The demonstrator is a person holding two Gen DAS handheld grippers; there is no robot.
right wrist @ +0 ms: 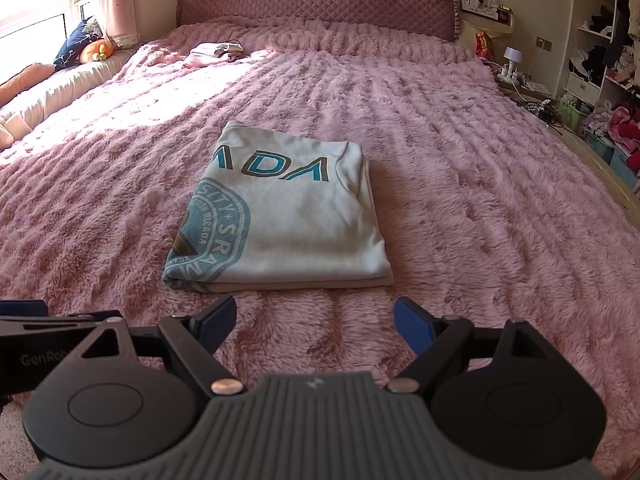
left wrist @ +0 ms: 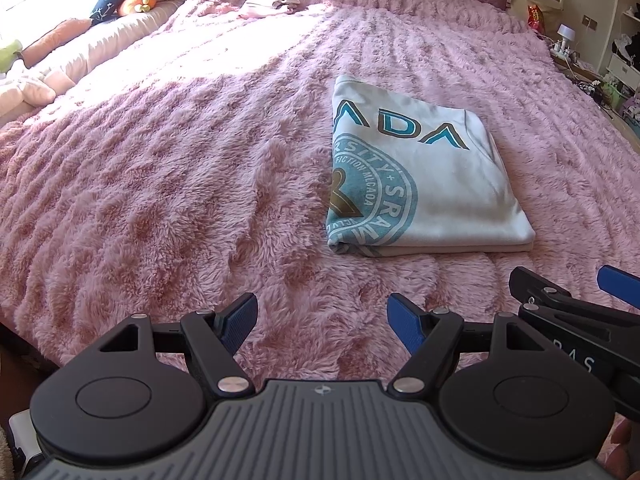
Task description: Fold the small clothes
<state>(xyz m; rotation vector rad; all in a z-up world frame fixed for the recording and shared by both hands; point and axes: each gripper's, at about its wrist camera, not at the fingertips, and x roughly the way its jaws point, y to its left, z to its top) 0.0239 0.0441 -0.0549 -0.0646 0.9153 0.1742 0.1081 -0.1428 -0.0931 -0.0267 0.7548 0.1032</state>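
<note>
We see the white T-shirt [right wrist: 280, 216] lying folded into a neat rectangle on the pink fluffy bedspread [right wrist: 460, 208], roughly in the middle of the bed, its teal round print and teal lettering facing up and its stacked edges turned toward us. Our left hand-held gripper [left wrist: 322, 322] hovers low over the bedspread just short of the shirt's near edge and off to its left, jaws spread wide with only fur between the blue pads, touching nothing. Our right hand-held gripper [right wrist: 315, 322] sits level with it, pointing straight at the shirt's near edge, jaws likewise spread and empty; the two tools are just beside each other, each showing in the other's view. Farther up the bed, near the quilted headboard [right wrist: 320, 4], we see a small pale garment [right wrist: 212, 54] lying in the sunlight, well apart from the shirt. Along the window side we see cushions [right wrist: 80, 50], and on the opposite side a nightstand with a small lamp [right wrist: 510, 58] and open shelves [right wrist: 600, 60] crowded with clothes.
</note>
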